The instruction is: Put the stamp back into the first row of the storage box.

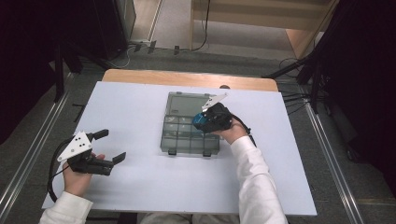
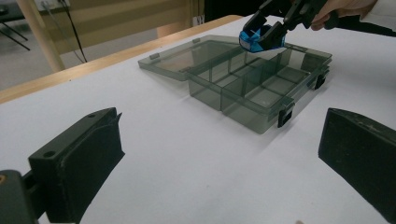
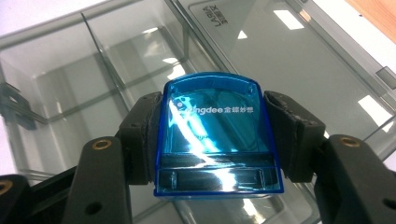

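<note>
Resting low at the left of the white table (image 1: 140, 186), left gripper (image 1: 111, 146) lying with jaws spread wide and nothing between them. At centre, smoky clear compartment box (image 1: 187, 140) sitting with lid (image 1: 184, 103) swung flat open behind. Hovering just above the box's right-hand compartments, right gripper (image 3: 213, 135) clamping a blue translucent case (image 3: 217, 135) by its two sides, printed face up.

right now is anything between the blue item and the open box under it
Nothing visible. The right gripper holds the blue item just above the box, whose lid lies folded back, compartments open.
</note>
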